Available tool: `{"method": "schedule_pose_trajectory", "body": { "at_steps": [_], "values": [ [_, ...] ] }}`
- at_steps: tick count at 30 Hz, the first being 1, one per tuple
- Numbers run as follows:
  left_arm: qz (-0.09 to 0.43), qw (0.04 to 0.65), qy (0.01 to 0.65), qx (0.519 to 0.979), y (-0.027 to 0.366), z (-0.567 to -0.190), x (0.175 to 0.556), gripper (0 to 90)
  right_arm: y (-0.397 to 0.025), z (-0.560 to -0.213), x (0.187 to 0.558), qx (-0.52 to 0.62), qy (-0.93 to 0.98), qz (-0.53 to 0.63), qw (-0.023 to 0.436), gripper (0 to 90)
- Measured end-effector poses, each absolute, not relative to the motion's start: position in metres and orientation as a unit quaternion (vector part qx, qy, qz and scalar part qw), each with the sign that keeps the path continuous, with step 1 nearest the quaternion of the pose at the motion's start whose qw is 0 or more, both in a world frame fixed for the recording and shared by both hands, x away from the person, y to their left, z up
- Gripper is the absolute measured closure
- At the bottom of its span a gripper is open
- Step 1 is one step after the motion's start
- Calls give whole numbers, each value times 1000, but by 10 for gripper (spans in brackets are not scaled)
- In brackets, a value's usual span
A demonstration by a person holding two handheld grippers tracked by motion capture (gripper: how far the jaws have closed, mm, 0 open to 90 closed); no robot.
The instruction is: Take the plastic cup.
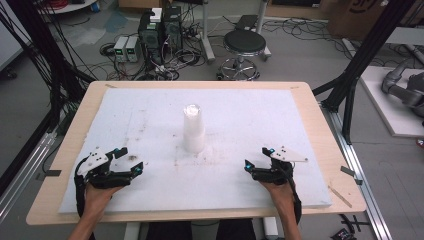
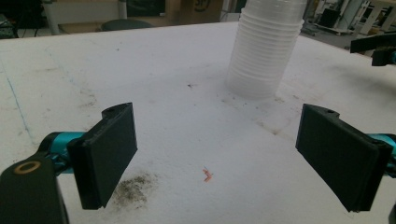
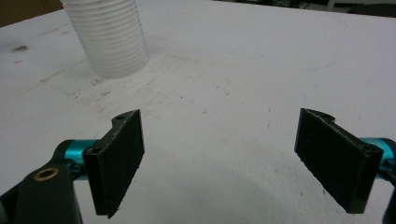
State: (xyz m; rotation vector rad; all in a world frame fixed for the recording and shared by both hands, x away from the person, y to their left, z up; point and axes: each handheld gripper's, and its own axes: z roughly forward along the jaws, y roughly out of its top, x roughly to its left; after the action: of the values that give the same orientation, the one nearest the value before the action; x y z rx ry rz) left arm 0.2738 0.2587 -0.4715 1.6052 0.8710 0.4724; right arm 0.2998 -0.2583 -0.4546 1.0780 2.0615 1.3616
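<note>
A tall stack of nested translucent plastic cups [image 1: 193,128] stands upright in the middle of the white foam board [image 1: 150,105]. The same cup stack [image 2: 266,51] rises ahead and to the right in the left gripper view, and the cup stack [image 3: 108,37] sits at the upper left in the right gripper view. My left gripper [image 1: 131,159] rests low at the board's front left, open, nothing between its jaws. My right gripper [image 1: 257,158] rests at the front right, open and empty too. Both point inward toward the stack, well apart from it.
The board lies on a wooden table [image 1: 320,125]. A dark smudge [image 2: 133,189] and a small red scrap [image 2: 207,175] mark the foam near the left gripper. A stool [image 1: 244,44], computer boxes [image 1: 160,31] and cables stand on the floor beyond the table.
</note>
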Motion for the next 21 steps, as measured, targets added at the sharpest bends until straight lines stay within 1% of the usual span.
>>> {"method": "schedule_pose_trajectory", "body": {
  "at_steps": [18, 21],
  "values": [
    [206, 592, 372, 684, 260, -471, 273, 124, -260, -454, 297, 386, 737, 506, 229, 159],
    [207, 586, 368, 692, 261, -469, 273, 123, -260, -454, 297, 385, 738, 505, 229, 159]
  ]
}}
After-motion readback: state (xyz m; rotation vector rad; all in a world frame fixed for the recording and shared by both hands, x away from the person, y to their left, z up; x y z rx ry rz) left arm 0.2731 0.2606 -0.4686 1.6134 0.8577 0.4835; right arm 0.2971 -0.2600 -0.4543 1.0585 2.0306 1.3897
